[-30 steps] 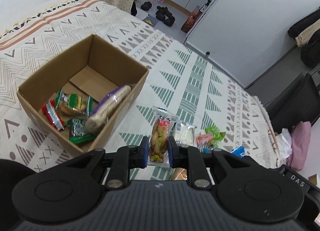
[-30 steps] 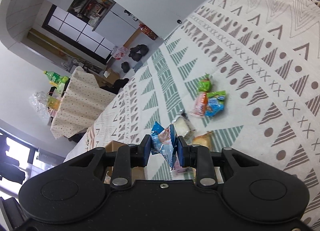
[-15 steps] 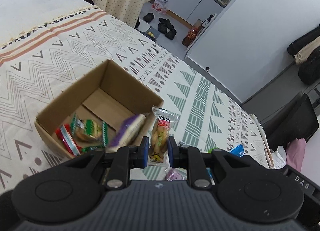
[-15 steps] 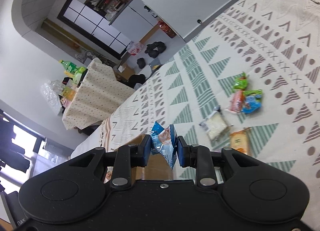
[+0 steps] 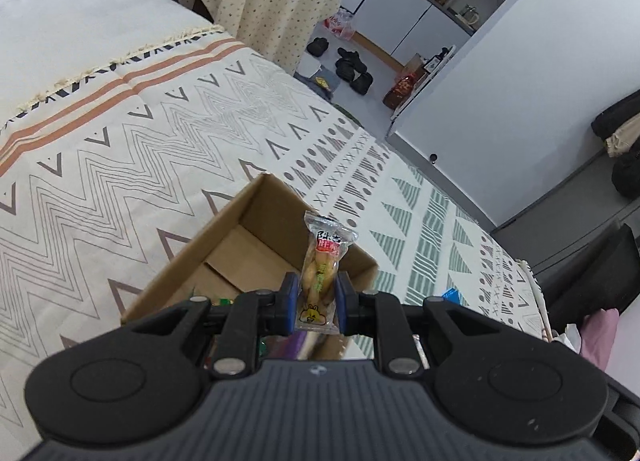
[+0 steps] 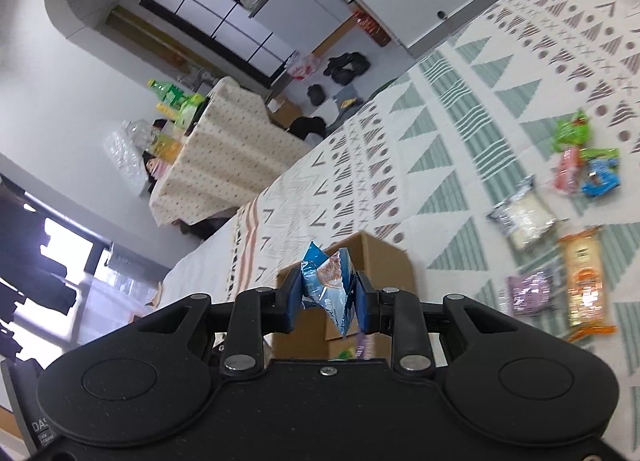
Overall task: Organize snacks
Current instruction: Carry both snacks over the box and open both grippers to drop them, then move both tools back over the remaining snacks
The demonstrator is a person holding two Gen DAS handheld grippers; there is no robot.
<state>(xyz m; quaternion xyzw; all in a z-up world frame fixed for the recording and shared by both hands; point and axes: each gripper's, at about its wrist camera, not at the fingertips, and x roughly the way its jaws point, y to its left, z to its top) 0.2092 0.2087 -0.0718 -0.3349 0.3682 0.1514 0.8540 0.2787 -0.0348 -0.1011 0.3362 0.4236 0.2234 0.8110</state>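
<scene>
The left hand-held gripper [image 5: 317,303] is clamped on a clear snack pack [image 5: 322,261] above the box [image 5: 224,237]; the right hand-held gripper [image 6: 329,297] is clamped on a blue packet [image 6: 326,281] near the box.

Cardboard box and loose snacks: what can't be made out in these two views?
- Left wrist view: the cardboard box has its near half and contents hidden behind the left tongs.
- Right wrist view: the box sits mostly behind the right tongs; print on the purple packet and orange packet is blurred.

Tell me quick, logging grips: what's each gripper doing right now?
Left gripper: closed on a clear snack packet.
Right gripper: closed on a blue snack bag.
</scene>
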